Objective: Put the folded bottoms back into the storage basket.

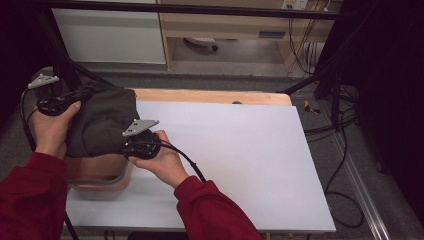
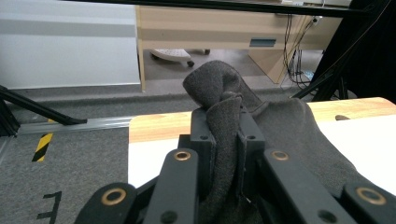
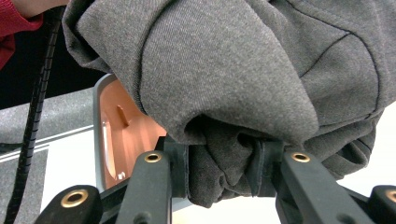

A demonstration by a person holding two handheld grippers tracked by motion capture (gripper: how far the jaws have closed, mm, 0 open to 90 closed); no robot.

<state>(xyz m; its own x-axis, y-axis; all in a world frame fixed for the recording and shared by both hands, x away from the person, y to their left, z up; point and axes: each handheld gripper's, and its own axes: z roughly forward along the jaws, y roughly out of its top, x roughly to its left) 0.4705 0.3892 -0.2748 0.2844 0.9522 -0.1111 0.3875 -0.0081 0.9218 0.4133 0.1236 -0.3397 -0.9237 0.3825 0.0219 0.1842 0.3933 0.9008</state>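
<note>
A bundled dark grey garment (image 1: 102, 122) is held up over the table's left end, above an orange basket (image 1: 100, 172). My left gripper (image 1: 75, 97) is shut on a fold of the grey cloth (image 2: 224, 135), which stands up between its jaws. My right gripper (image 1: 132, 145) is shut on a thick bunch of the same garment (image 3: 224, 172) from the near side. In the right gripper view the garment (image 3: 233, 70) hangs over the basket's grey rim (image 3: 96, 135).
A white sheet (image 1: 225, 155) covers the wooden table (image 1: 210, 96). Cables (image 1: 345, 150) trail on the floor at the right. Dark frame bars (image 1: 310, 80) stand behind the table, and a wooden desk (image 1: 225, 25) is at the back.
</note>
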